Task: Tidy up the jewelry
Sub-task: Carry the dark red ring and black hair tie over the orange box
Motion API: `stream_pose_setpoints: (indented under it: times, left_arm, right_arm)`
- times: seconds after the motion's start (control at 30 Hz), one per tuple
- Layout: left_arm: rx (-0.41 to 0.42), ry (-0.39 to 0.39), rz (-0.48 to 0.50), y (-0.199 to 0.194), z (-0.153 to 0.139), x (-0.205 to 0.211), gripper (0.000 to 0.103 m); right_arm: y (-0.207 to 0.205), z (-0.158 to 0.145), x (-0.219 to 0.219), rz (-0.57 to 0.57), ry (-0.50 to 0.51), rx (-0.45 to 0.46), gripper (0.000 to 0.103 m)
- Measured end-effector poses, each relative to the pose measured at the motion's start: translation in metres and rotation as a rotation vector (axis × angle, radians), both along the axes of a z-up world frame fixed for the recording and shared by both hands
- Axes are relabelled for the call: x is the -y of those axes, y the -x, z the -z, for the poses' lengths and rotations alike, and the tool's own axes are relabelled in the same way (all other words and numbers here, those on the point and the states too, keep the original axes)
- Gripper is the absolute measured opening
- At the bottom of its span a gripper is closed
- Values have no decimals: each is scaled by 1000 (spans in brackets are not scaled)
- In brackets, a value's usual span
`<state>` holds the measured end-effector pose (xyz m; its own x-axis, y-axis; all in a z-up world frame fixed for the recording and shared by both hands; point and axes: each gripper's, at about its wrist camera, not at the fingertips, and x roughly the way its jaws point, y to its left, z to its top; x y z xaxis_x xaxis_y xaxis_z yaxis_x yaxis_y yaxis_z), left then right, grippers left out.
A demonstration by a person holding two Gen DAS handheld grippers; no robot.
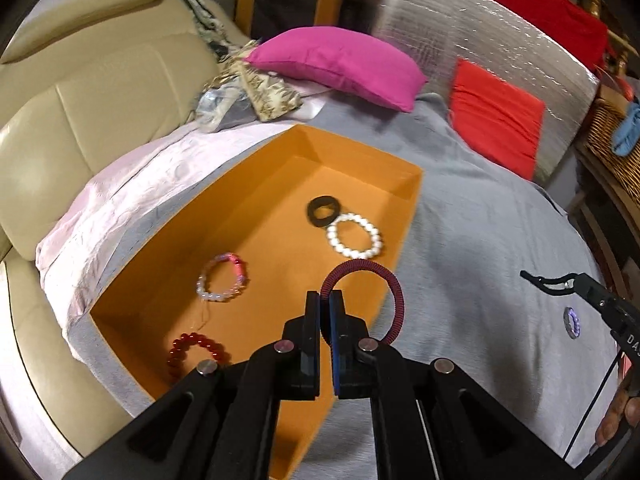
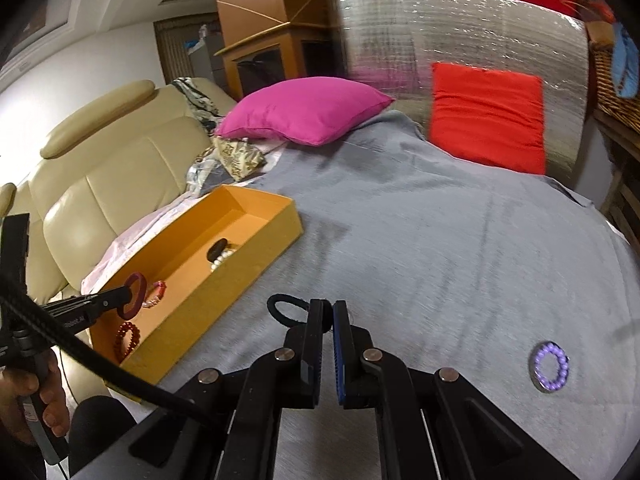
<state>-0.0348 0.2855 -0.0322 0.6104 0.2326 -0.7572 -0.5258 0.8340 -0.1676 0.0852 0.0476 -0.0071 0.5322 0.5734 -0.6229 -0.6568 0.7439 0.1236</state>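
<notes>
An orange open box lies on a grey cloth. Inside it are a black ring, a white bead bracelet, a pink and white bracelet and a red bead bracelet. My left gripper hangs over the box's near side, shut on a dark red coiled bangle. Over the cloth to the right of the box, my right gripper is shut on a black hair tie. A purple bead bracelet lies on the cloth at the right.
A magenta cushion and a red cushion lie at the back of the cloth. A beige leather sofa stands on the left, a silver foil panel behind. A wicker basket sits at far right.
</notes>
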Motion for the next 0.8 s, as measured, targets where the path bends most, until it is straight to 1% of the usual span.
stream_pose_setpoints:
  times: [0.17,0.43,0.8]
  left_arm:
    - [-12,3,-36,3,4,-11,4]
    - [-30,10,-62,1,12,-23,4]
    - [-51,39,-130,-3,25,-54,4]
  right_arm:
    - [2,-5,-27,-46,1,13,5]
    - [1,-13,-76,-113,7,26,5]
    - [-6,-8,-144,-180,21,3,5]
